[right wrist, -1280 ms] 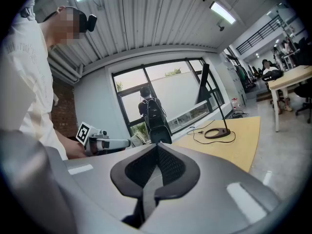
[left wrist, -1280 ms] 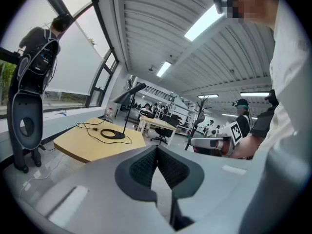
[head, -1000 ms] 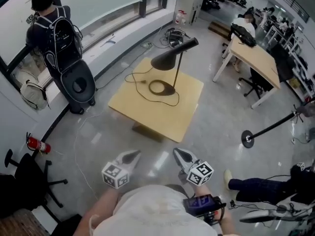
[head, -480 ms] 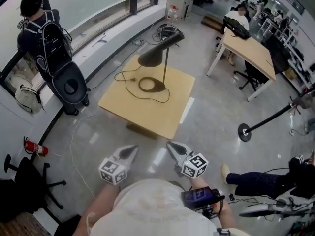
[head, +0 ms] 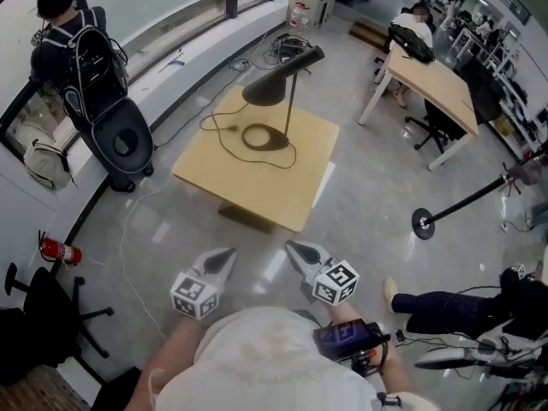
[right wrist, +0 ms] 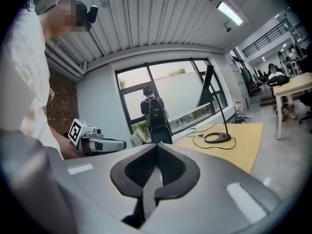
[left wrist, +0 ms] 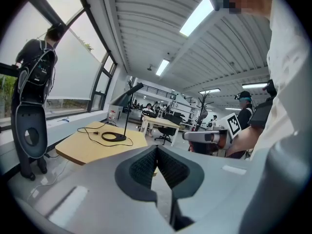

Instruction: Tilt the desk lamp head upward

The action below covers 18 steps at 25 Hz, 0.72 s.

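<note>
A black desk lamp [head: 287, 101] stands on a square wooden table [head: 257, 182], its cone head [head: 270, 86] pointing down to the left and its ring base [head: 264, 137] near the far side. The lamp [left wrist: 124, 116] shows small in the left gripper view, and the lamp [right wrist: 214, 104] in the right gripper view. My left gripper [head: 224, 259] and right gripper [head: 298, 251] are held close to my body, well short of the table. Both are shut with nothing between the jaws.
A black cable [head: 224, 135] trails over the table and onto the floor. A person with a backpack [head: 81, 58] stands by a black speaker [head: 124, 148] at the left window. A second desk [head: 432, 84] and a floor stand [head: 458, 208] are at the right.
The view has drifted slightly, so the table sits a little further left and higher in the frame. Both grippers stay shut and near my body.
</note>
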Tool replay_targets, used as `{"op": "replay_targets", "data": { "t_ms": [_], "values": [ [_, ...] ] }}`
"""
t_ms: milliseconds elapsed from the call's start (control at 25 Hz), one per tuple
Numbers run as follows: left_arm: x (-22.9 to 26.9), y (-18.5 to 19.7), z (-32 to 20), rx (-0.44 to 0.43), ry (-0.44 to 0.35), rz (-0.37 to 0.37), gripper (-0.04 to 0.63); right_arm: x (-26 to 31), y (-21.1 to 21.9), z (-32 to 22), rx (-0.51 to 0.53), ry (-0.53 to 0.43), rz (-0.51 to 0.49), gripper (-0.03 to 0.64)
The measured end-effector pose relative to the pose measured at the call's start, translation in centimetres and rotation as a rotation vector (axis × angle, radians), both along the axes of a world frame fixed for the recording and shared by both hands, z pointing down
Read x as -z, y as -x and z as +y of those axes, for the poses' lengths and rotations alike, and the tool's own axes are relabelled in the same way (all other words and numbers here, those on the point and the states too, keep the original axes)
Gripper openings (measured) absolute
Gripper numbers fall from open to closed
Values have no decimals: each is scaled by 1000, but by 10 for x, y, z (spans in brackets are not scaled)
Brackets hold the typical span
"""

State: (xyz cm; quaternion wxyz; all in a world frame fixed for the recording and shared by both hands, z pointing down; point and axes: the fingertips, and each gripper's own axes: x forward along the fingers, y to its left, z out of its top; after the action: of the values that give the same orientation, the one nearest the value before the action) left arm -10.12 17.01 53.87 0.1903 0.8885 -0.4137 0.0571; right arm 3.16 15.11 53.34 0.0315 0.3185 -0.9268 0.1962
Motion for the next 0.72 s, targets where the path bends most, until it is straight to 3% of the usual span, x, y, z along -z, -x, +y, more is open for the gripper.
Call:
{"op": "replay_targets", "data": {
  "t_ms": [280, 720],
  "values": [
    [-5, 13, 6, 18, -1, 17, 2, -9, 19, 10, 14, 3, 72, 11],
    [4, 42, 12, 24, -25, 9, 2, -5, 47, 6, 6, -9, 86, 11]
  ]
}}
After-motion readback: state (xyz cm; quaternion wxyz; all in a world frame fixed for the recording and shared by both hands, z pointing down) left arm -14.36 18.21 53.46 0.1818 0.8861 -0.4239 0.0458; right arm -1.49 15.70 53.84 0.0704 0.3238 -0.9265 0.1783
